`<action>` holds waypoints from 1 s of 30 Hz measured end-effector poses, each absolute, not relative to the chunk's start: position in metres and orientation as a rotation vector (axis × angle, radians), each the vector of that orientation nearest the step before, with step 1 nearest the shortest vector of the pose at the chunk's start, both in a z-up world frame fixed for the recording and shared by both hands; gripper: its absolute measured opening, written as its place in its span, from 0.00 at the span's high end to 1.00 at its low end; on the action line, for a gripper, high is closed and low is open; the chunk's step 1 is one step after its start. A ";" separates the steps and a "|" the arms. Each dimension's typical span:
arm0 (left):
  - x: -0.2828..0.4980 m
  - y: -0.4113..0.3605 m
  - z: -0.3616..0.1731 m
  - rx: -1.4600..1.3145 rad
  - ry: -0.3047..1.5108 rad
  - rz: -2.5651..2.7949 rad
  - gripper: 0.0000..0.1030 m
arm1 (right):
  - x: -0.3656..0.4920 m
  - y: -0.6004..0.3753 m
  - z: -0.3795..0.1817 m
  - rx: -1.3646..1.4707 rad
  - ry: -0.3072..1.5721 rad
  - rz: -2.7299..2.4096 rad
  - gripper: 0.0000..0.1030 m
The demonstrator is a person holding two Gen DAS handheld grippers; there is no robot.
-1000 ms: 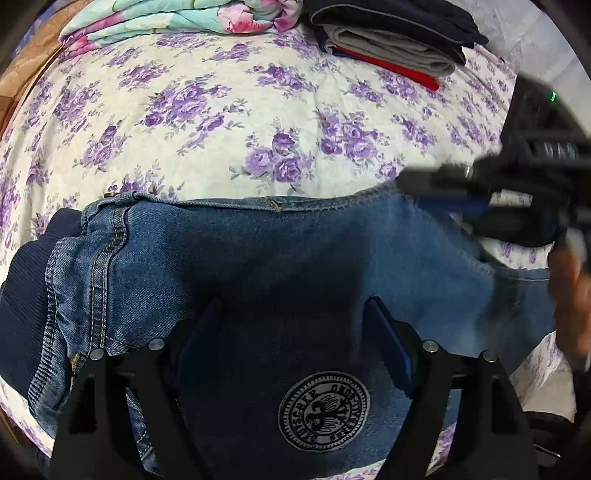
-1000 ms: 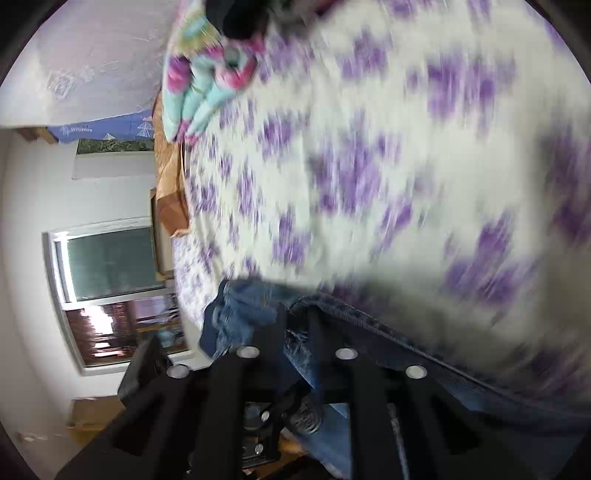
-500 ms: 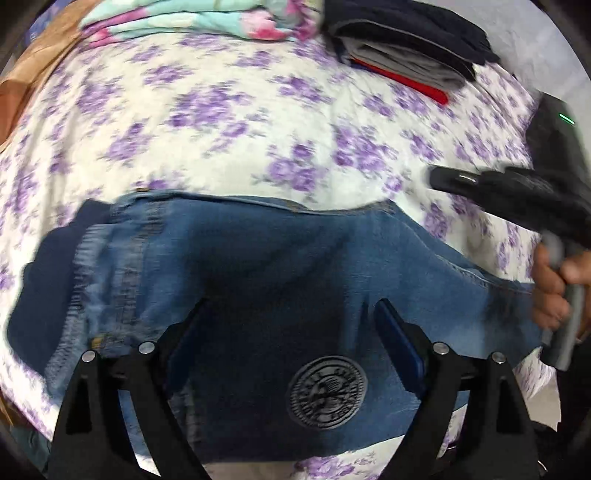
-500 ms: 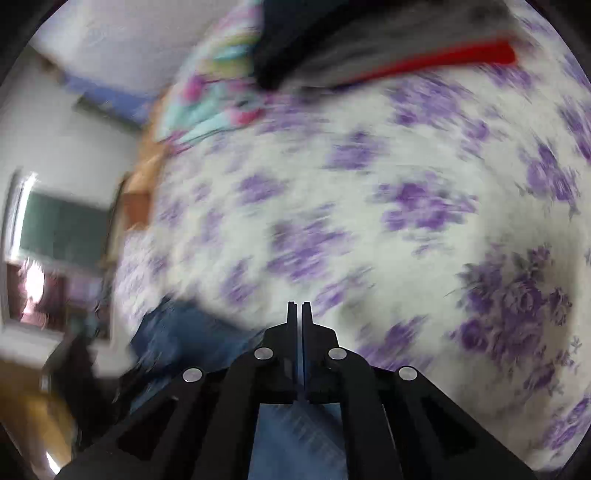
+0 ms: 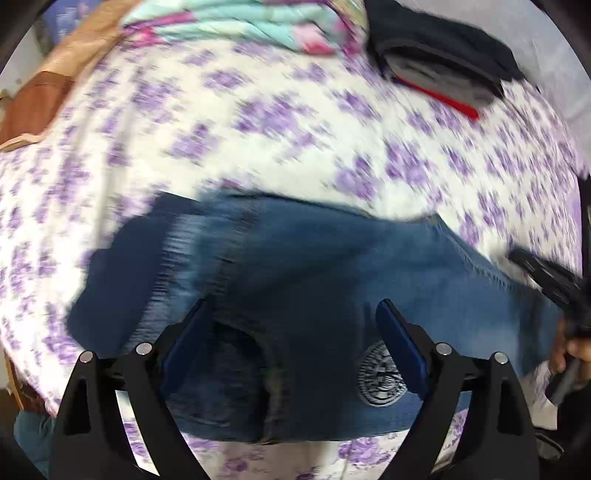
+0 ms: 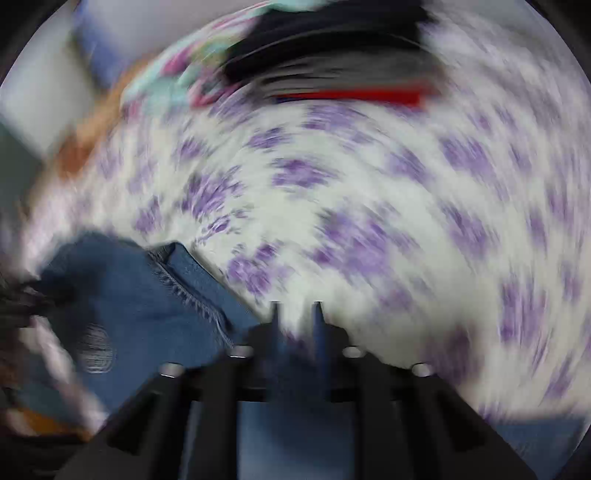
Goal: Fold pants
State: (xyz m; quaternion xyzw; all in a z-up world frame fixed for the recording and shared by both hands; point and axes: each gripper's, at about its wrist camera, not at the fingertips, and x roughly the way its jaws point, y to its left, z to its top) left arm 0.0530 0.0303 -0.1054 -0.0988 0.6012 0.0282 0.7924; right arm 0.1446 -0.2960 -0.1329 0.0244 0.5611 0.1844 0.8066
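Left wrist view: the blue denim pants (image 5: 332,295), folded into a broad band, lay across the near part of a white bedspread printed with purple flowers (image 5: 258,129). The left gripper (image 5: 291,339) hovered over the denim with its two blue-padded fingers (image 5: 397,343) spread wide and nothing between them. A round white printed emblem (image 5: 382,374) showed on the cloth just beside the right-hand finger. A dark navy ribbed band (image 5: 118,280) formed the pants' left end. At the right edge, the right gripper (image 5: 546,280) appeared as a dark bar at the pants' tapering end, with part of the person's right hand (image 5: 572,354) below it. A folded turquoise-and-pink floral quilt (image 5: 236,26) and a stack of folded dark, grey and red garments (image 5: 443,62) lay at the far side, well apart from the pants.

Right wrist view, heavily motion-blurred: the gripper's fingers (image 6: 317,314) stood a narrow gap apart, bedspread showing between the tips; whether they pinched any denim could not be told. A stitched denim edge (image 6: 192,291) ran diagonally to the left of them, which the left view did not show closely.

Open bedspread stretched between the pants' far edge and the stacked items; the near edge lay close to the bed's front.
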 end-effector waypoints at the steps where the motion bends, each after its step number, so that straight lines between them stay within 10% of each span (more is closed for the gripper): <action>1: 0.053 0.034 -0.103 -0.225 1.285 0.060 0.14 | 0.138 -0.318 -0.127 0.090 1.179 0.343 0.59; 5: 0.044 0.051 -0.105 -0.254 1.289 0.076 0.11 | 0.087 -0.431 -0.099 0.047 1.034 0.019 0.31; 22: 0.045 0.064 -0.108 -0.313 1.289 0.041 0.05 | -0.021 -0.564 -0.160 0.448 1.164 -0.310 0.15; 27: 0.026 0.091 -0.091 -0.409 1.198 -0.021 0.05 | -0.021 -0.555 -0.162 0.570 1.091 -0.300 0.15; 30: 0.021 0.097 -0.099 -0.427 1.174 -0.069 0.05 | 0.000 -0.548 -0.168 0.553 1.090 -0.350 0.45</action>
